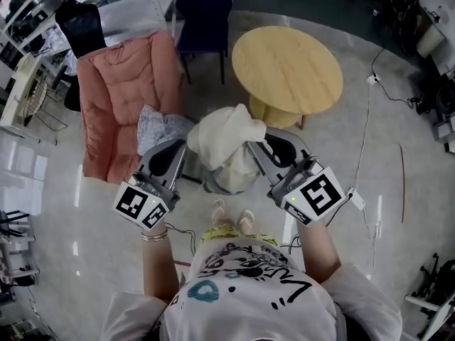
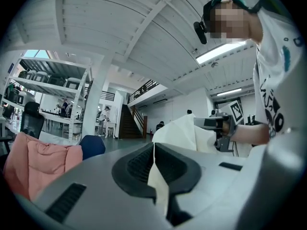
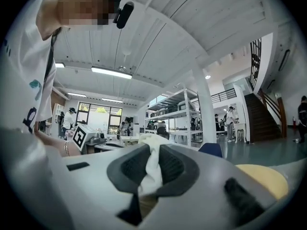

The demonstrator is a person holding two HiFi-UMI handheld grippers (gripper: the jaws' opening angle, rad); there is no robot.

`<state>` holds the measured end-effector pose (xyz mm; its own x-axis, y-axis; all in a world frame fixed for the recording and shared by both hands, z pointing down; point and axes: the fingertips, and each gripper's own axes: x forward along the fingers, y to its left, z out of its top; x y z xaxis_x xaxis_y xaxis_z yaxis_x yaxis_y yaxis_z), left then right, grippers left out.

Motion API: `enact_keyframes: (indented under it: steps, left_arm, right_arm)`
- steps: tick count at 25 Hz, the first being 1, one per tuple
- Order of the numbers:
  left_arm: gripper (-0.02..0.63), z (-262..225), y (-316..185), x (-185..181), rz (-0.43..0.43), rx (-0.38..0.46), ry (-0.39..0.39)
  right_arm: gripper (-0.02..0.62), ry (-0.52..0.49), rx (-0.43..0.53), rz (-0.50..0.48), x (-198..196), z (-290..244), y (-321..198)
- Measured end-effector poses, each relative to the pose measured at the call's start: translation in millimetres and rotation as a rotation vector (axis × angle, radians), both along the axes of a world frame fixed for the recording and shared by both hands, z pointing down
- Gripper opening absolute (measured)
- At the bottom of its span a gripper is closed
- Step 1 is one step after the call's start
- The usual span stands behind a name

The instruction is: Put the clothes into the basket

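Note:
A cream garment (image 1: 222,139) hangs bunched between my two grippers, just above a basket (image 1: 212,185) on the floor that it mostly hides. My left gripper (image 1: 186,150) is shut on the garment's left side, and a fold of the cloth (image 2: 180,131) runs out between its jaws (image 2: 153,162). On the other side, my right gripper (image 1: 256,149) is shut on the garment, with white cloth (image 3: 152,145) pinched between its jaws (image 3: 149,169). Both grippers point level, away from the person. A grey-and-white patterned garment (image 1: 160,128) lies on the pink armchair (image 1: 117,94).
A round wooden table (image 1: 288,66) stands just beyond the basket on the right. Behind are a dark blue chair (image 1: 205,13) and a black chair (image 1: 79,25). A white cable (image 1: 367,119) runs across the floor at right. The person's feet (image 1: 232,217) are close behind the basket.

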<state>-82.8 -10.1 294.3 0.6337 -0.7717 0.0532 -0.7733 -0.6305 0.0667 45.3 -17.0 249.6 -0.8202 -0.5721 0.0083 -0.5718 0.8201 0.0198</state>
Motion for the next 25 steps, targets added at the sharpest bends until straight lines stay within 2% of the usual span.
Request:
enact_keyframes:
  steps: [5, 18, 22, 25]
  left_arm:
    - [0.017, 7, -9, -15, 0.014, -0.02, -0.029]
    - [0.017, -2, -30, -31, 0.151, 0.014, -0.021]
    - [0.017, 1, -37, -53, 0.14, 0.041, -0.034]
    - [0.017, 13, -36, -69, 0.126, 0.022, -0.03]
  right_arm:
    - [0.048, 0.055, -0.008, -0.015, -13, 19, 0]
    - [0.049, 0.025, 0.019, 0.065, -25, 24, -6]
    - [0.049, 0.05, 0.014, 0.107, -34, 30, -12]
    - [0.049, 0.069, -0.012, 0.137, -36, 41, -11]
